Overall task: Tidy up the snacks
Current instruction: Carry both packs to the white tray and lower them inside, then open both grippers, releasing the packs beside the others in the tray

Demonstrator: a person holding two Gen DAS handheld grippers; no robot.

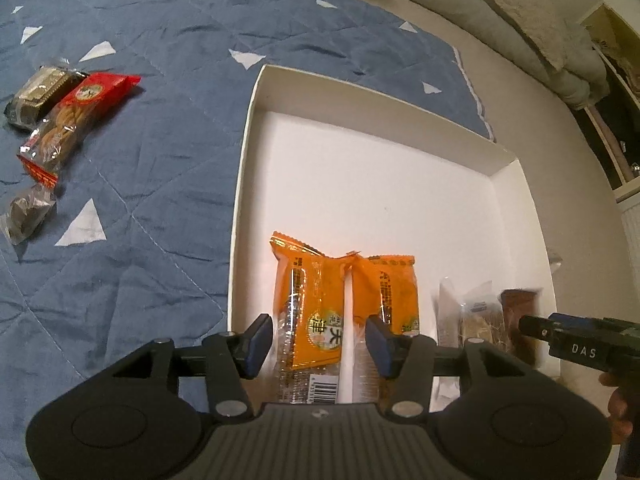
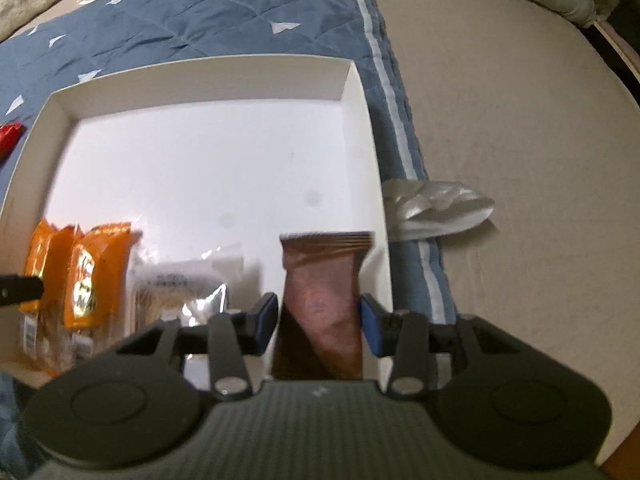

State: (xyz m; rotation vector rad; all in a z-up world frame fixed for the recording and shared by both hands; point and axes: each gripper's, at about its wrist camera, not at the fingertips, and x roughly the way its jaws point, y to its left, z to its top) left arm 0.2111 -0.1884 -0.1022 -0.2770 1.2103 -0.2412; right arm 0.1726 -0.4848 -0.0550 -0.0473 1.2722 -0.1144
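A white shallow box (image 1: pixel 360 92) lies on a blue quilt (image 1: pixel 140 200). Along its near side lie two orange packets (image 1: pixel 316 300) (image 1: pixel 396 296), a clear packet (image 1: pixel 476 316) and a brown packet (image 1: pixel 520 308). My left gripper (image 1: pixel 320 340) stands open astride the left orange packet, with a gap beside the right pad. In the right wrist view my right gripper (image 2: pixel 319 320) is open around the brown packet (image 2: pixel 320 280), which rests in the box (image 2: pixel 200 68) by its right wall. The picture there is blurred.
Left of the box, a red biscuit packet (image 1: pixel 80 108) and two dark wrapped snacks (image 1: pixel 36 92) (image 1: pixel 28 216) lie on the quilt. A silvery wrapper (image 2: pixel 436 204) sits just right of the box. Beige sheet (image 2: pixel 520 120) and bunched bedding (image 1: pixel 520 20) lie beyond.
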